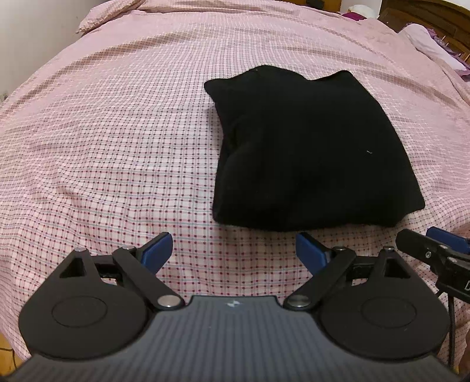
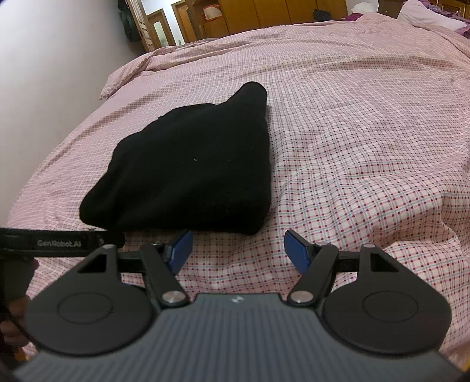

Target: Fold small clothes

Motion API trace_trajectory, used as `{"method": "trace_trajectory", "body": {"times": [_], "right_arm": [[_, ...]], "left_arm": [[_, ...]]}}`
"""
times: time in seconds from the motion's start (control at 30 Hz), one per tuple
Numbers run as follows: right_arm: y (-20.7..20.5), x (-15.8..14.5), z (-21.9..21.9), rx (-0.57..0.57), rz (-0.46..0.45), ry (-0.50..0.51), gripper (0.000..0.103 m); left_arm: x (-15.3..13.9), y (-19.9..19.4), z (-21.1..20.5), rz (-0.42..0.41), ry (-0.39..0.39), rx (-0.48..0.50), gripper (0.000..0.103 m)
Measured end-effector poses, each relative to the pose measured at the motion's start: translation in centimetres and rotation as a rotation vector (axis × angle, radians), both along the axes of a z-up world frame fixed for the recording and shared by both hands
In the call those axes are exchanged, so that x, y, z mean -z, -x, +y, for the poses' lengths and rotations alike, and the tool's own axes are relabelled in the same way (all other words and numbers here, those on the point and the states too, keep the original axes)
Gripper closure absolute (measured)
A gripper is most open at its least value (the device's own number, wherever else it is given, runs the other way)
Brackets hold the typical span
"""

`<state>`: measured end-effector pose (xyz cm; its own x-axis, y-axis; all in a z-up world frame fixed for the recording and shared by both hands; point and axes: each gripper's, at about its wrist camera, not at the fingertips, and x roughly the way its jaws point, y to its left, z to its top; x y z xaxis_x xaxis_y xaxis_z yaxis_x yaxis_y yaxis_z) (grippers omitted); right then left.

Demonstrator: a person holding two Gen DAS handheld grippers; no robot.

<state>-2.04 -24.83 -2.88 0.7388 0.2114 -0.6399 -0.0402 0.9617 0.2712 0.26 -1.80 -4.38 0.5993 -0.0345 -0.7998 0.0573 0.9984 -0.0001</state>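
Observation:
A black garment (image 1: 308, 152) lies folded into a thick rectangle on the pink checked bedspread (image 1: 117, 147). In the left wrist view it sits ahead and to the right of my left gripper (image 1: 233, 252), which stands open over bare bedspread just short of the near edge. In the right wrist view the same black garment (image 2: 191, 173) lies ahead and to the left, with one corner bulging up at the far end. My right gripper (image 2: 238, 249) is open, nothing between its blue pads, just short of the garment's near right corner.
The other gripper's tip (image 1: 434, 249) shows at the right edge of the left wrist view. A strap (image 2: 53, 242) and part of a hand (image 2: 14, 311) sit at the left of the right wrist view. A white wall (image 2: 58, 73) borders the bed; wooden cabinets (image 2: 264, 14) stand beyond.

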Motion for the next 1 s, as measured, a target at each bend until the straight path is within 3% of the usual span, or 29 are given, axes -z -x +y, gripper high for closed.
{"method": "trace_trajectory", "body": {"times": [1.0], "right_arm": [[0.05, -0.05, 0.09, -0.001, -0.002, 0.001, 0.032]], "left_arm": [[-0.17, 0.22, -0.31, -0.003, 0.0, 0.01, 0.01]]}}
